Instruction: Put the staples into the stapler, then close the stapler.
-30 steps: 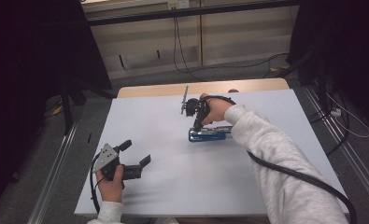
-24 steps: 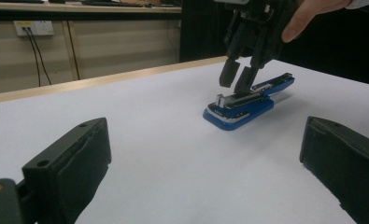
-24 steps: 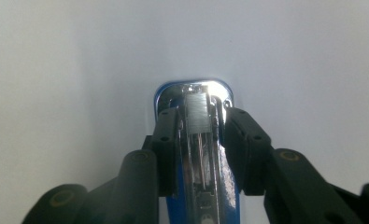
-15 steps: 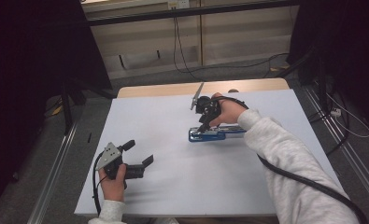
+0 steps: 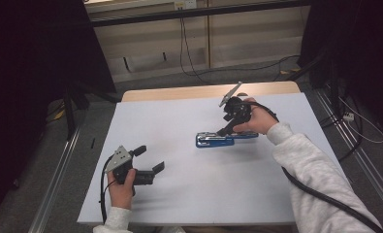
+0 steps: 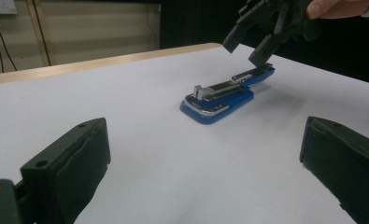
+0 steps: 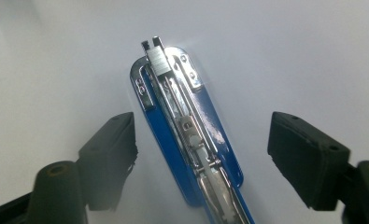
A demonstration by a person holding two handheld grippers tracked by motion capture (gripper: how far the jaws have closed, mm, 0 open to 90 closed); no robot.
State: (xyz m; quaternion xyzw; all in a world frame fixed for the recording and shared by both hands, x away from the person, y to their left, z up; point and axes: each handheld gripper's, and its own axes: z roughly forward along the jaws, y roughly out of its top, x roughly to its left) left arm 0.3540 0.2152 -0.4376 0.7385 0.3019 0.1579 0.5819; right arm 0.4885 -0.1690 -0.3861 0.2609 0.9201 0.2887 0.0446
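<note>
Stapler (image 5: 221,139) flat on counter (image 5: 179,204); right gripper (image 5: 228,127) hovers just above it, fingers released; left gripper (image 5: 150,158) well apart, fingers released.

The surface (image 5: 189,194) is plain white, with a pale wood strip along its far edge. On it lies a blue stapler (image 5: 218,140) with shiny silver metal parts on top. The left claw (image 5: 148,162) and the right claw (image 5: 226,127) are both black, each topped by a grey plate. The person's sleeve (image 5: 315,174) is light grey, and the cable trailing along it is black.
</note>
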